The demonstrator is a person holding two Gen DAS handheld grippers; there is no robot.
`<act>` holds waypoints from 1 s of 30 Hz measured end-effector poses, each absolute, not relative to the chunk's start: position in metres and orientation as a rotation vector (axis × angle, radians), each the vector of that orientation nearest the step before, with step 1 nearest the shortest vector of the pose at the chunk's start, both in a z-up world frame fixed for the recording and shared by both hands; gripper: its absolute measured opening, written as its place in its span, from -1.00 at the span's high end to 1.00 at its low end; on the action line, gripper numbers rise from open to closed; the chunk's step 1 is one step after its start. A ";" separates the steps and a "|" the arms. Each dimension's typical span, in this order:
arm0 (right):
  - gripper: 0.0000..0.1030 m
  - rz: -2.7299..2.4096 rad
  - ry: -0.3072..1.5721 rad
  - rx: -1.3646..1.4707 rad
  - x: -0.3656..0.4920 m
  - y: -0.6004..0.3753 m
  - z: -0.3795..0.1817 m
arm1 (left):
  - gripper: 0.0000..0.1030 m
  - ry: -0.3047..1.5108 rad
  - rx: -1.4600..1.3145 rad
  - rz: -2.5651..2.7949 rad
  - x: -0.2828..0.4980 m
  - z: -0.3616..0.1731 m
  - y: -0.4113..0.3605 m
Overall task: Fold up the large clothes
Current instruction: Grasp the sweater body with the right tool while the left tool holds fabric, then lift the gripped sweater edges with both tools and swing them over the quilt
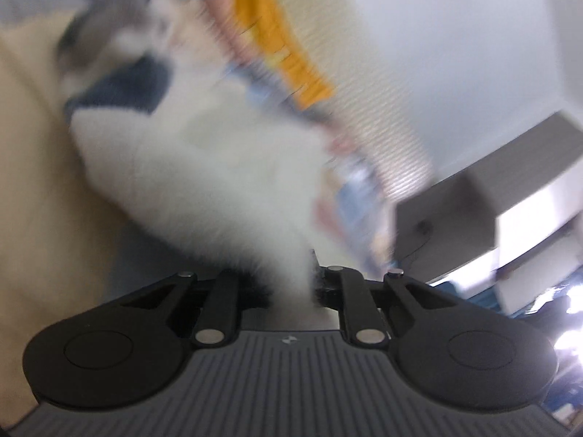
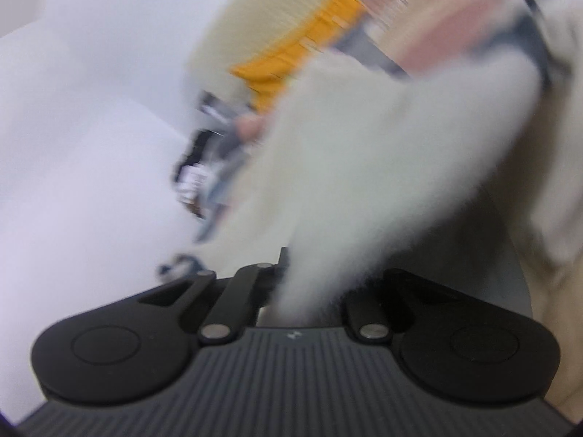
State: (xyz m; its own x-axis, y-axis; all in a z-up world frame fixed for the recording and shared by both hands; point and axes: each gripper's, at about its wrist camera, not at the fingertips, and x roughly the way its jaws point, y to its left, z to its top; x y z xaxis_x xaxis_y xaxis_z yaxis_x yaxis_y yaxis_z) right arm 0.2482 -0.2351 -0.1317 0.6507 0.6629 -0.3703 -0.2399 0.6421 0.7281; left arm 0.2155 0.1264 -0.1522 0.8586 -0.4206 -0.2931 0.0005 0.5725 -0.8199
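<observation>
Garment, white and fluffy with a dark blue patch toward its far left: hanging in the air rather than lying flat, spreading up and away from both tools

Progress: judging as early; no finished fold showing in either view, cloth being held up by two points, laying out and folding all remaining; much blurred, so exact shape of the piece not telling

Left gripper: pinching a narrow bunch of the white cloth between closed jaws, fabric fanning out from the pinch toward the far left

Right gripper: likewise clamping a tapered bunch of the same pale cloth, fabric widening from the pinch toward the far right

Position relative to tools: touching both at the near edge, rising beyond them, filling the middle of each view

Surroundings: cream surface lying at the left of the left view; yellow item and a pale ribbed panel showing far behind the cloth, too smeared for identifying
</observation>
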 end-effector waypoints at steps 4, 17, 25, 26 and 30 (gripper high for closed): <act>0.79 0.648 0.553 0.631 0.218 -0.243 -0.078 | 0.68 0.364 -0.861 -0.312 0.182 -0.099 0.127; 0.79 0.785 0.235 0.394 0.151 -0.239 0.156 | 0.68 0.103 -0.677 -0.356 0.129 0.136 0.128; 0.79 0.775 0.186 0.502 0.180 -0.250 0.276 | 0.66 0.126 -0.613 -0.307 0.153 0.279 0.114; 0.79 0.771 0.194 0.519 0.190 -0.251 0.283 | 0.66 0.131 -0.611 -0.299 0.162 0.287 0.115; 0.78 0.730 0.240 0.509 0.239 -0.239 0.282 | 0.65 0.166 -0.558 -0.250 0.211 0.293 0.116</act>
State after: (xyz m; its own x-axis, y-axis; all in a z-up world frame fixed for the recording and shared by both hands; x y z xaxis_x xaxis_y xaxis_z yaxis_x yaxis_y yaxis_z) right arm 0.2386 -0.2395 0.2817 0.7249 0.6880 -0.0339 -0.5744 0.6308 0.5217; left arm 0.2110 0.1162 0.2933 0.9566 -0.2778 -0.0875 0.1885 0.8195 -0.5411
